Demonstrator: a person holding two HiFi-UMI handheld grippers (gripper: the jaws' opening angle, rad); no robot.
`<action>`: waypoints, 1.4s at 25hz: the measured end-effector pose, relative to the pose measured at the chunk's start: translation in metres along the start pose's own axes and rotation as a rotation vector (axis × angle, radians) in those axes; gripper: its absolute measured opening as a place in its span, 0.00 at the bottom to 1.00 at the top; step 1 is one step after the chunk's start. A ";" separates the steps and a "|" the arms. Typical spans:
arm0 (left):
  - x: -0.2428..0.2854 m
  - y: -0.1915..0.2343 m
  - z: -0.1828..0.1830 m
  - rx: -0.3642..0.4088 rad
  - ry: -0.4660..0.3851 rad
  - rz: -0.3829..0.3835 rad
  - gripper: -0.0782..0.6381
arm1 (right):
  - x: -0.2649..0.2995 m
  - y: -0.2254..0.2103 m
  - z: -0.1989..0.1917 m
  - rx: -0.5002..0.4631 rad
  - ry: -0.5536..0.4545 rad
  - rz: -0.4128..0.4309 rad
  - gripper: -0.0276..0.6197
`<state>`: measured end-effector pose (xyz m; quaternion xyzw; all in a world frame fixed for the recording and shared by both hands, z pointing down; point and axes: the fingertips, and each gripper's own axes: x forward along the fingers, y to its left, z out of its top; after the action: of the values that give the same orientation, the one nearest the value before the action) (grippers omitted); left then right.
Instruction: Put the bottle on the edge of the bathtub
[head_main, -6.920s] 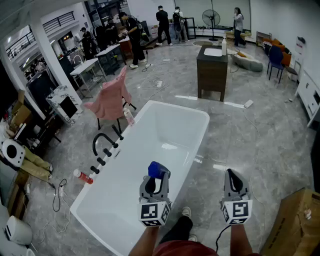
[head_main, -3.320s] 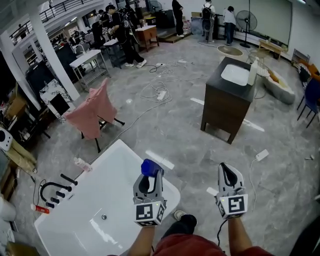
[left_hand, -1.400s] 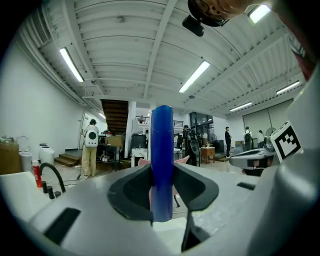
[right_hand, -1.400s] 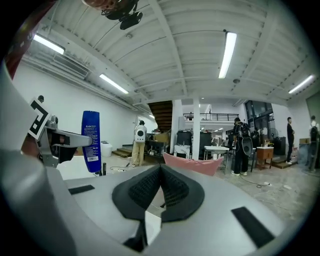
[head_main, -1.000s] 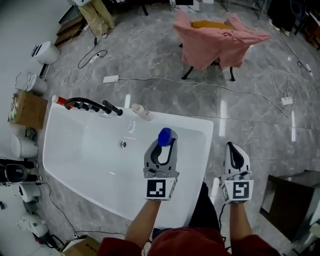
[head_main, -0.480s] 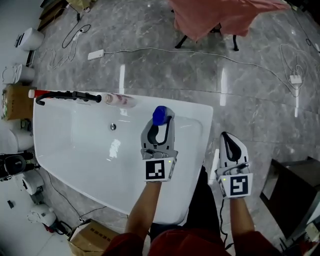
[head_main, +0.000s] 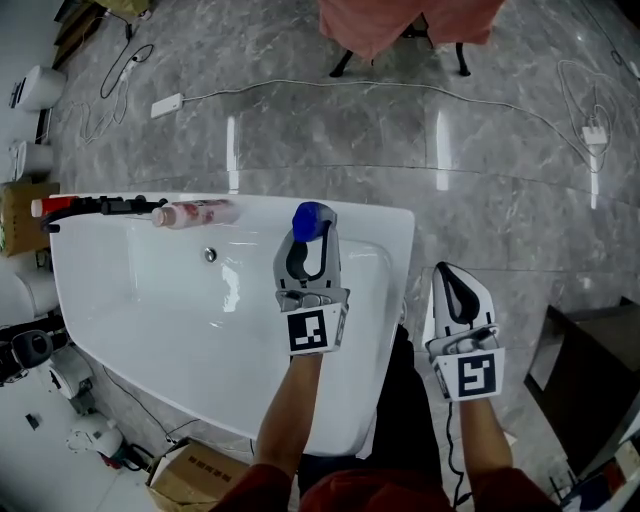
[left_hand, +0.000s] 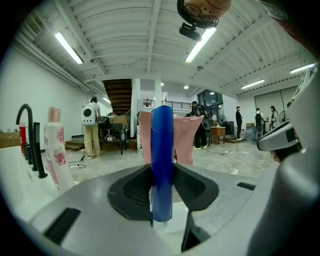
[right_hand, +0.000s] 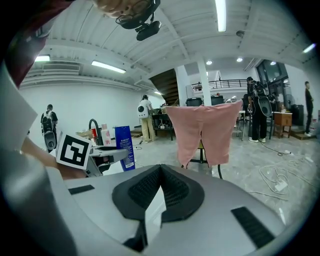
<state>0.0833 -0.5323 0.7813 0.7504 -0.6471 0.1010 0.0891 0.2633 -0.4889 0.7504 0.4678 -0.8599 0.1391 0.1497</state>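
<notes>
**Step in hand:** carriage to the placing spot, by my reading. The left gripper (head_main: 310, 228) is clamping the blue bottle (head_main: 311, 217) between its pads, neck uppermost, at upper centre of the head view. It is hovering over the tub (head_main: 150, 310) just short of the far rim (head_main: 372, 217). The right gripper (head_main: 452, 280) is hanging at lower right, outside the tub, with its jaws together on nothing.

**Next move, as judged:** the bottle is wanting a level stretch of rim under its base. It is then wanting a straight descent until the base is sitting flat, and only after that a release. The free stretch right of the pink bottle (head_main: 195, 212) is looking the nearest.

**Materials and shapes:**
- Bottle (left_hand: 162, 160): glossy blue plastic. It is showing narrow edge-on in the left gripper view, and broad and flat-sided with a printed label in the right gripper view (right_hand: 123, 147). A narrow base is likely making it tippy.
- Tub: white and glazed, throwing back ceiling lights. The corners are rounded and the rim is flat.
- Pink bottle: pale with a floral print, standing on the rim at upper left.
- Tap (head_main: 100, 206): matt black and arched, with a red bottle (head_main: 48, 206) beside it.
- Floor (head_main: 300, 130): polished grey marble, with a white cable (head_main: 300, 85) trailing across it.
- Cloth (head_main: 400, 20): soft and pink, draping over a chair at top centre.
</notes>
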 end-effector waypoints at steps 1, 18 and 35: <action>0.002 0.000 -0.003 -0.001 -0.002 0.003 0.31 | 0.002 -0.002 -0.002 -0.004 -0.001 0.002 0.04; -0.004 -0.004 -0.025 0.020 0.017 -0.029 0.42 | 0.006 -0.001 -0.007 -0.001 -0.014 0.012 0.04; -0.142 0.007 0.012 -0.058 0.058 -0.001 0.43 | -0.074 0.056 0.048 -0.035 -0.056 -0.040 0.04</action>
<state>0.0565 -0.4017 0.7316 0.7446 -0.6465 0.1039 0.1296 0.2486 -0.4214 0.6722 0.4858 -0.8566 0.1082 0.1365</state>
